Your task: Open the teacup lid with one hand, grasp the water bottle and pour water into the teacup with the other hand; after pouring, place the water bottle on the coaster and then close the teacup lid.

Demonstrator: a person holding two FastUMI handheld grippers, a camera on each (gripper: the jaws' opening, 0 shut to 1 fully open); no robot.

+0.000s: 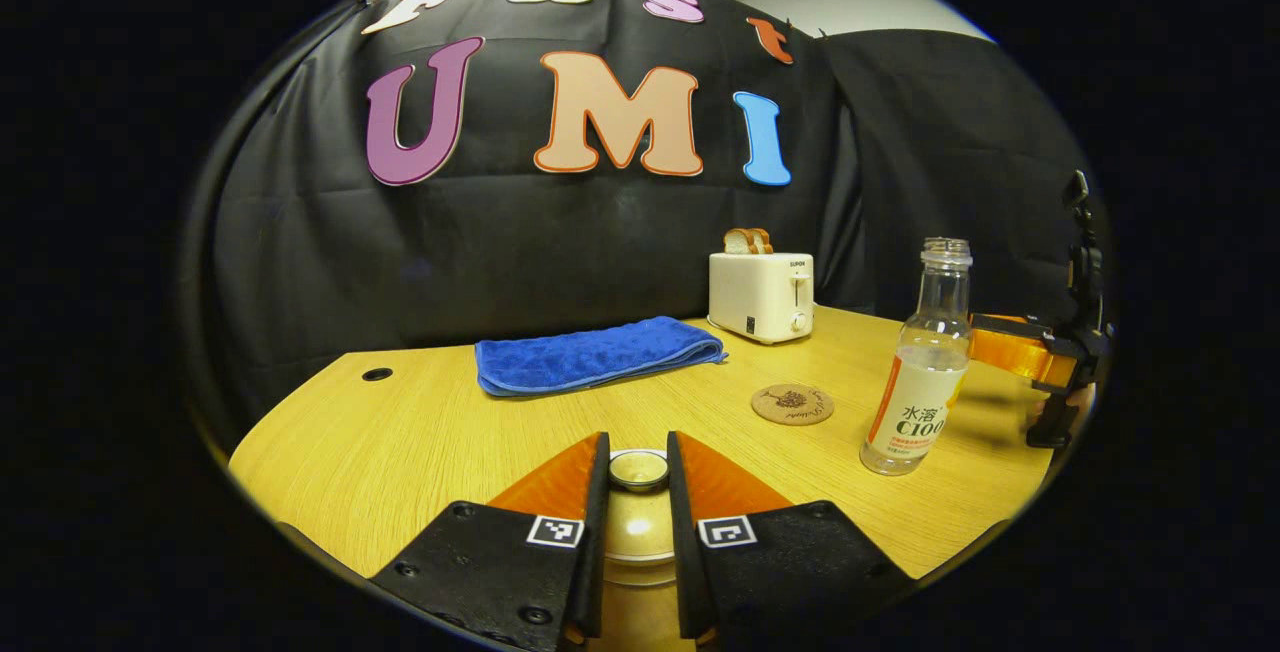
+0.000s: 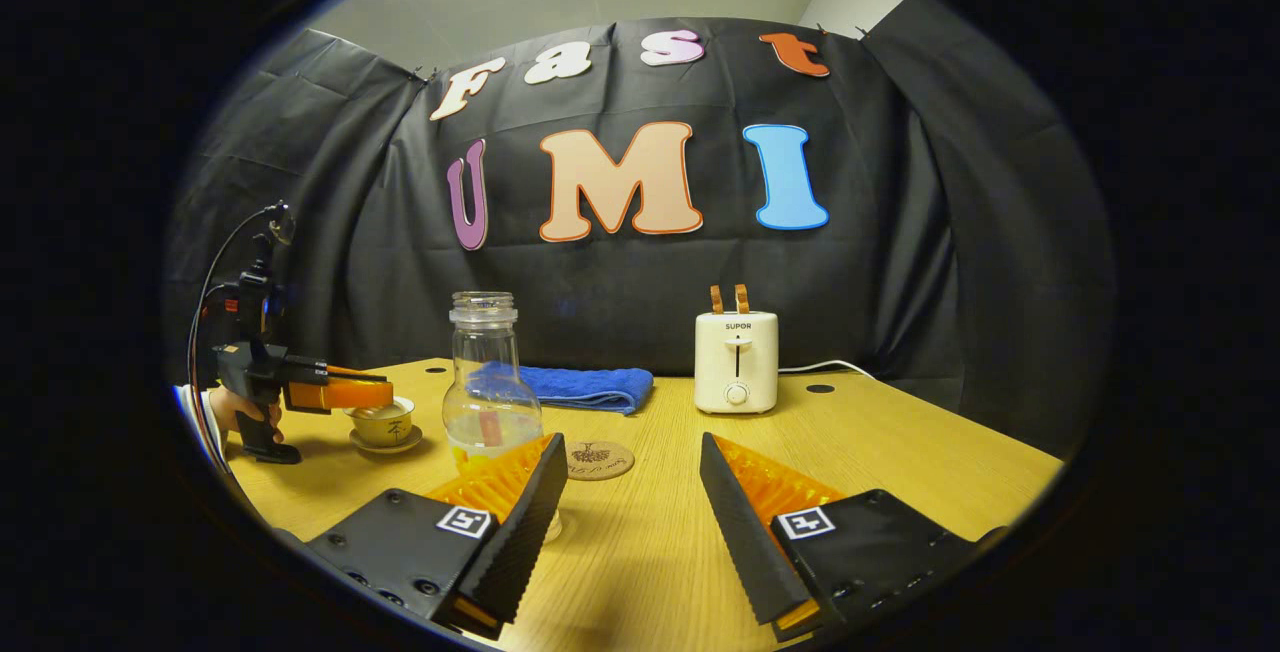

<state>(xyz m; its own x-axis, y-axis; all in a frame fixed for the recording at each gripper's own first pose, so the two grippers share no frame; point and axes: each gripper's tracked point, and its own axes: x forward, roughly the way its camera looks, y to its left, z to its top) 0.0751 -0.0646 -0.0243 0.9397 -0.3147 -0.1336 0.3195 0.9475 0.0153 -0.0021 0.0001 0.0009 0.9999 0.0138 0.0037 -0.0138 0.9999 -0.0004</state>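
Lid (image 1: pixel 639 469) on the teacup (image 2: pixel 385 422), left of the bottle (image 2: pixel 487 387), is clamped by left claw (image 1: pixel 638 460); right claw (image 2: pixel 625 477) gapes empty, coaster (image 2: pixel 599 459) bare, pouring undone.

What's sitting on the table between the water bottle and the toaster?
In the right gripper view, the round coaster lies on the table between the water bottle and the toaster, with the folded blue towel farther back.
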